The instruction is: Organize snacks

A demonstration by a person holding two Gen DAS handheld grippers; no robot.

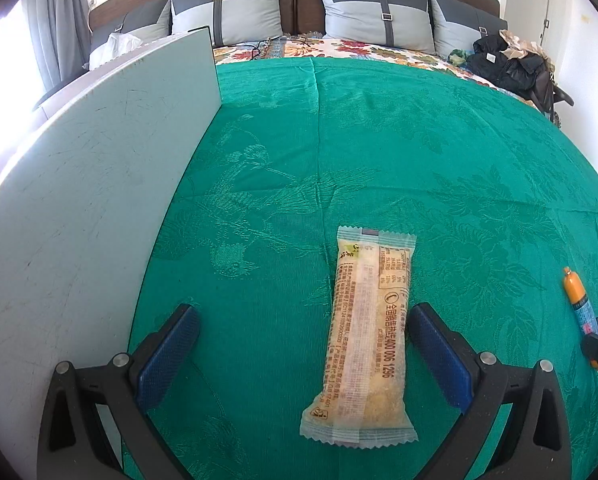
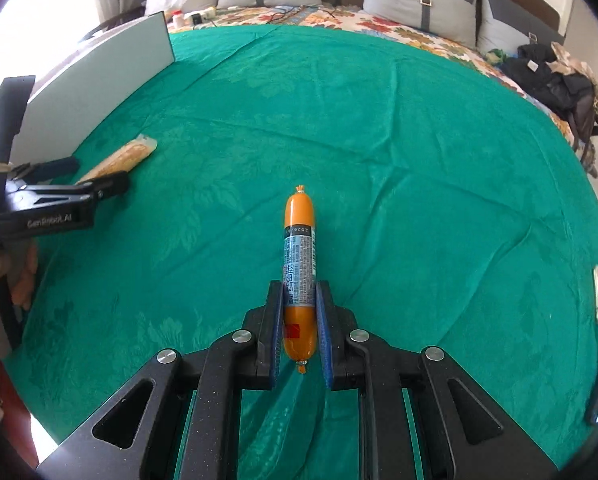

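Left wrist view: your left gripper (image 1: 299,320) is spread wide around the snack bar (image 1: 365,338) lying on the green cloth (image 1: 379,140). Right wrist view: your right gripper (image 2: 299,300) pinches the sausage (image 2: 299,264) just over the cloth.

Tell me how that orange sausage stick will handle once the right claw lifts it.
The sausage looks round and glossy, so it may slip or rotate between the right claw's flat pads. Gripped near one end, its long free end could droop slightly. Set down on the green cloth, it would probably roll sideways.
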